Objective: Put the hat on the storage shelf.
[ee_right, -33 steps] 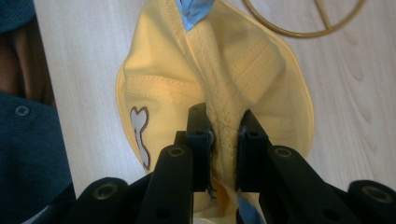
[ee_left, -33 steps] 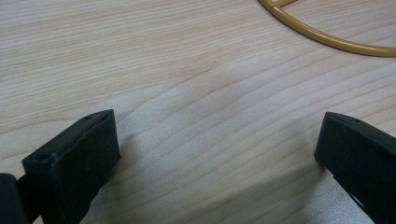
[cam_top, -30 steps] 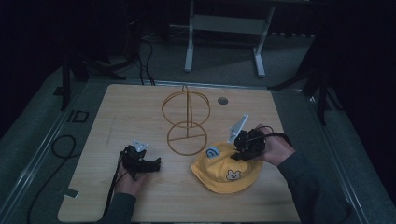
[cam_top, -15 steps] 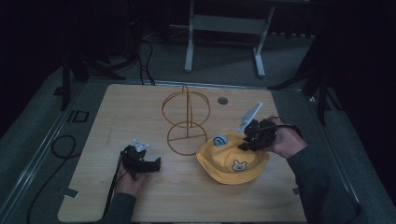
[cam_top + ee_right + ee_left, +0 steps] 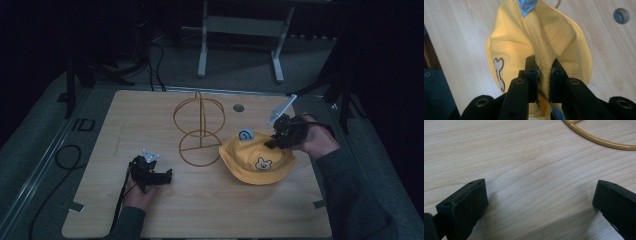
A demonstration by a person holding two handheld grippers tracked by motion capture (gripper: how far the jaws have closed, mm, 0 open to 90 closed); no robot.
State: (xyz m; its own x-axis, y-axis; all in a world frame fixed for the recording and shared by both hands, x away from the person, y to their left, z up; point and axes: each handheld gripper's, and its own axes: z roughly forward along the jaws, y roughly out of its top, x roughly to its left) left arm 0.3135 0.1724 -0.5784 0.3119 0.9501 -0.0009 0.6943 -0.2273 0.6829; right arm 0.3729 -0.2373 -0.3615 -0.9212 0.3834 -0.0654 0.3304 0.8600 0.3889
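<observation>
High view: hat [image 5: 255,162] sits right of centre, bear face toward the frame bottom, right gripper [image 5: 276,140] jaws clamped on its crown fold; left gripper [image 5: 167,176] jaws apart over bare counter [image 5: 210,210].

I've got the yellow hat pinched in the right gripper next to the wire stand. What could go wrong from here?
The right gripper pinches just a narrow fold of the hat, so the cloth may slip out. The wire stand sits unheld close by; the hat's brim could snag and tip it. The left gripper rests open on the table, steadying nothing.
</observation>
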